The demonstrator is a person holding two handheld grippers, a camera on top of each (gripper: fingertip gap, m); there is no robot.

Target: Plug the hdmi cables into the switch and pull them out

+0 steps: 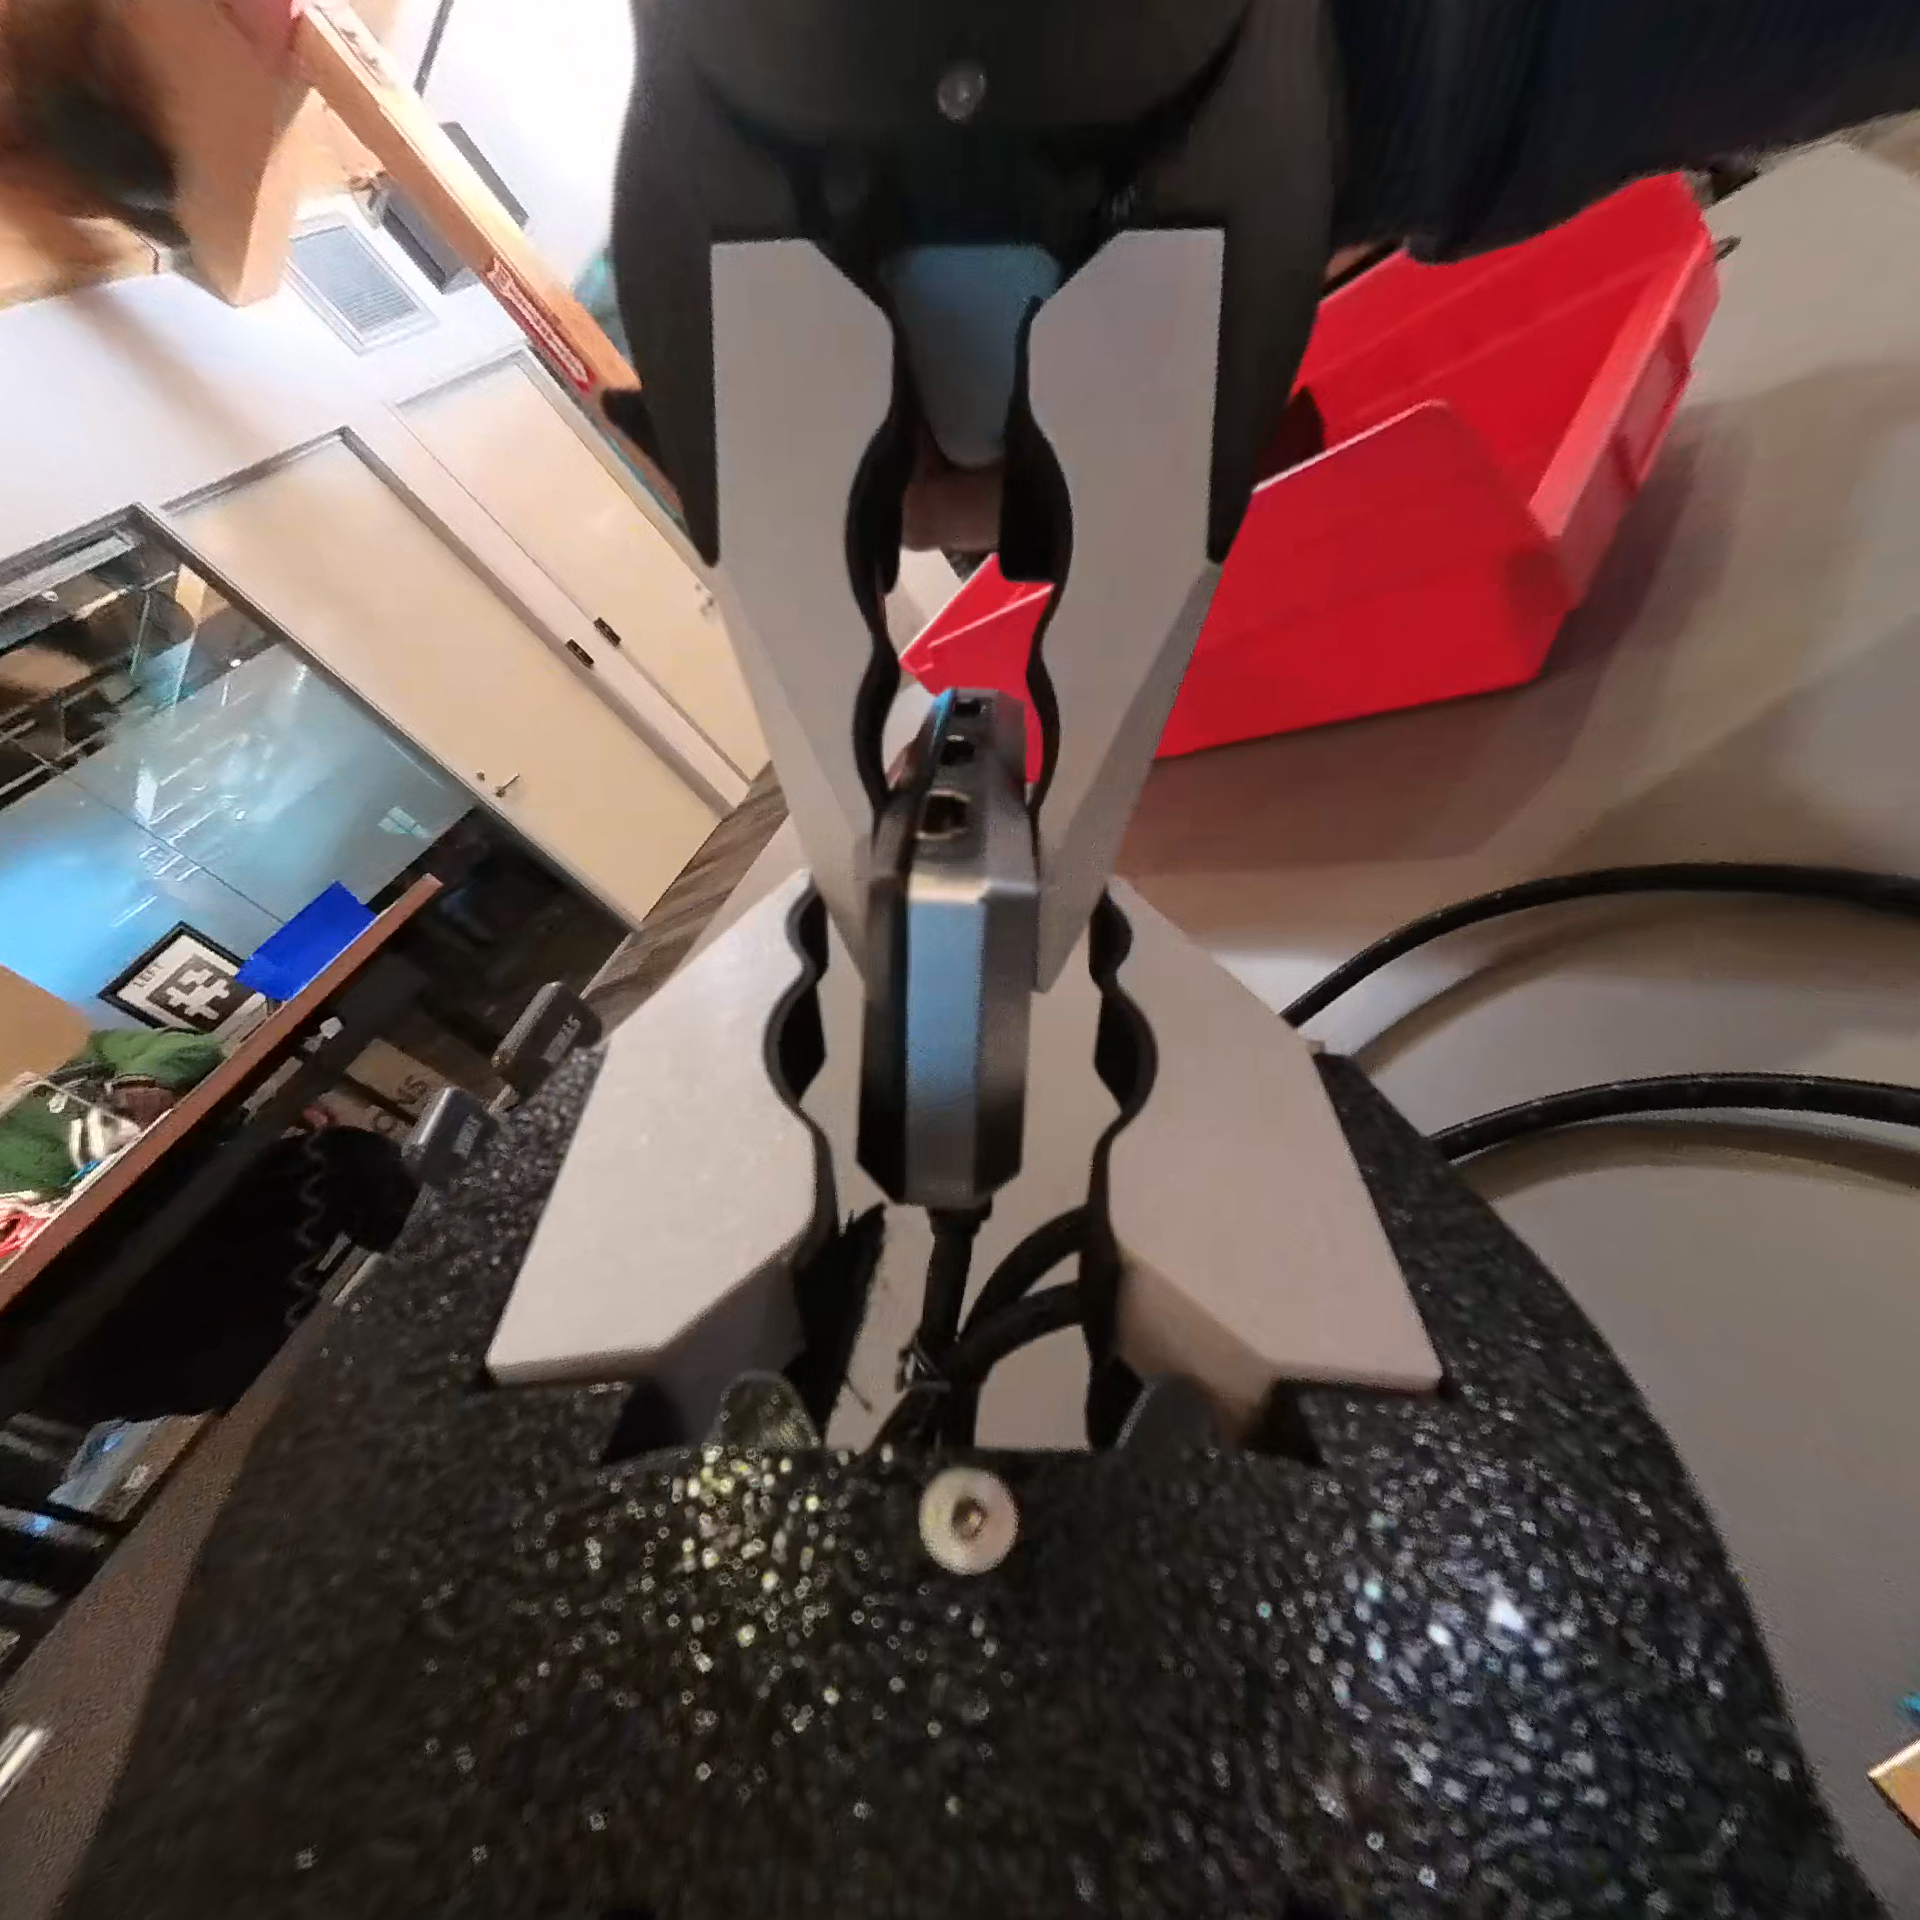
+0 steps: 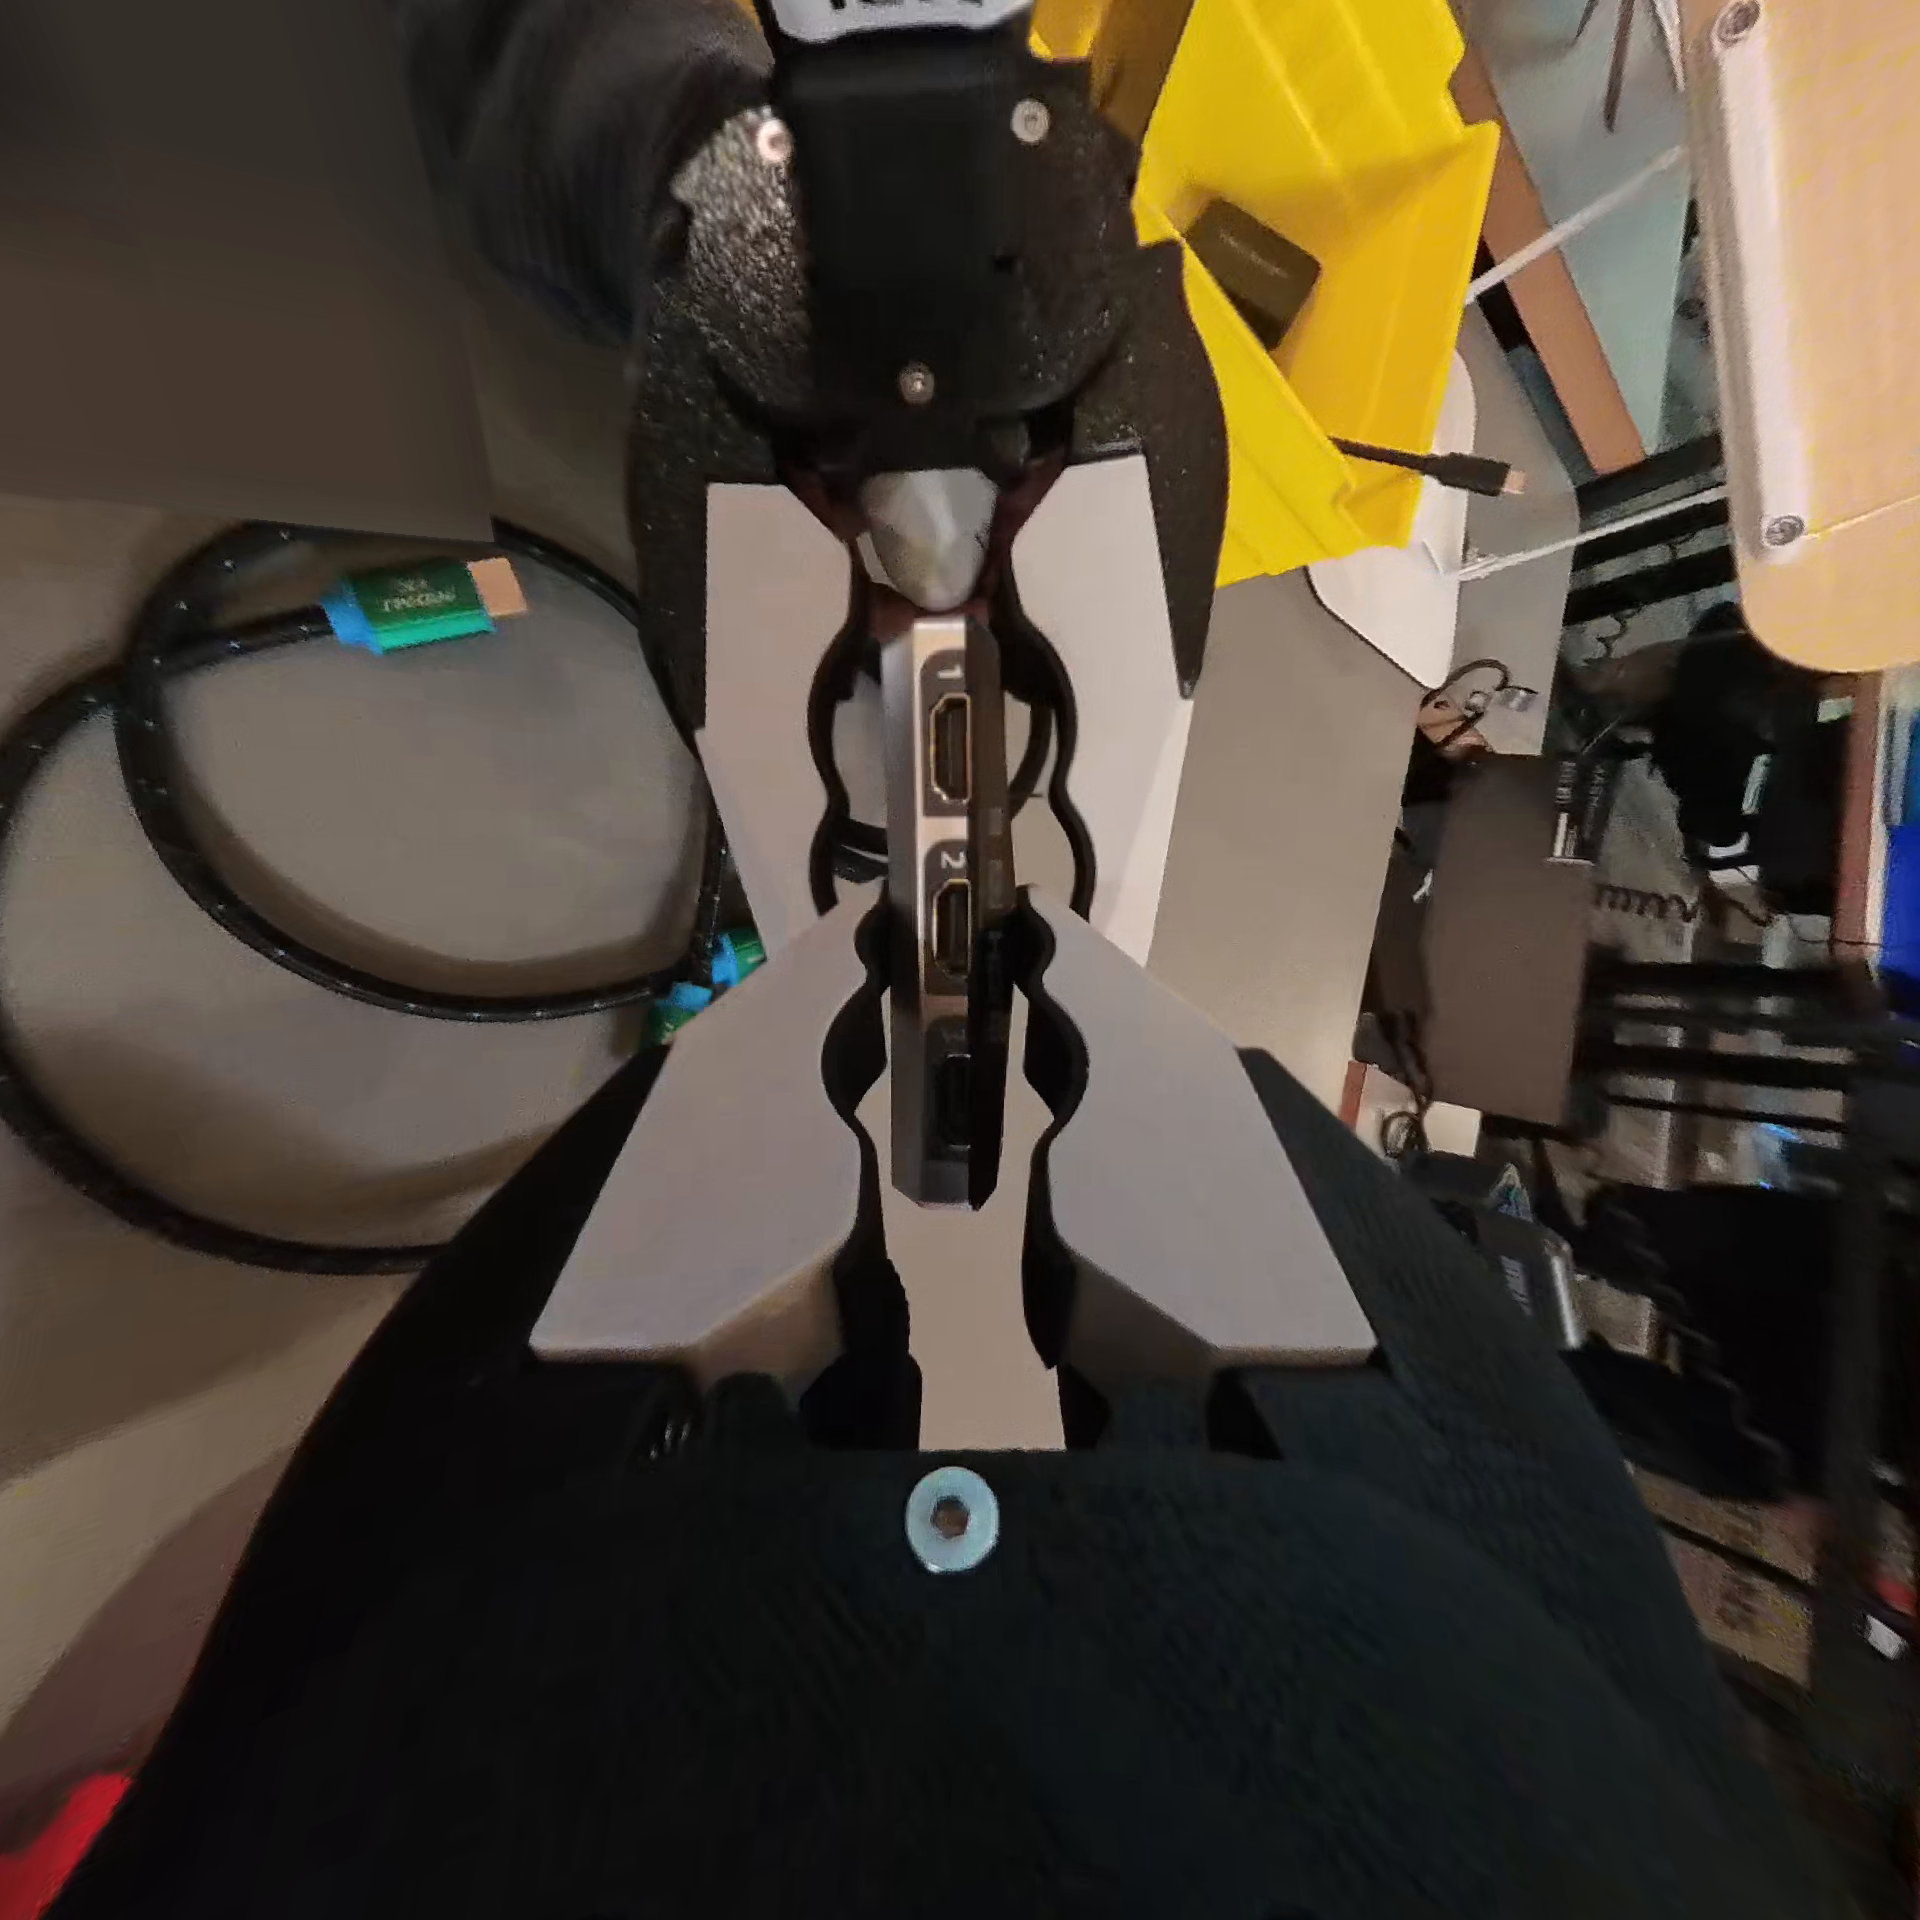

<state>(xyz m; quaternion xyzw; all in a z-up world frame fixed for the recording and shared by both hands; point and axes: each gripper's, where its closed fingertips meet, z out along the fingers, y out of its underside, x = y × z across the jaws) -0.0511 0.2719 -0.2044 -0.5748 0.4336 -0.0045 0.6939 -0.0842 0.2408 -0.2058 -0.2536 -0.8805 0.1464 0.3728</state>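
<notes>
The grey HDMI switch [image 1: 951,1039] is held edge-up in the air between both grippers, which face each other. My right gripper [image 2: 956,914] is shut on it, fingertips clamping its sides. My left gripper [image 1: 961,894] stands around the switch's other end with its jaws slightly apart and small gaps on both sides. The switch's two numbered ports [image 2: 951,748] are empty. Its own black lead [image 1: 951,1257] runs down between my left fingers. A black braided HDMI cable [image 2: 156,831] lies coiled on the table, with its green plug [image 2: 416,608] free. A second green plug [image 2: 717,971] lies by the coil.
A red bin [image 1: 1403,582] sits on the table behind the switch. A yellow bin [image 2: 1330,260] holds a small dark box. Black cable loops [image 1: 1610,894] lie on the grey table [image 1: 1662,1455]. A cluttered desk and shelves stand beyond the table's edge. The grippers are tip to tip, or close to it.
</notes>
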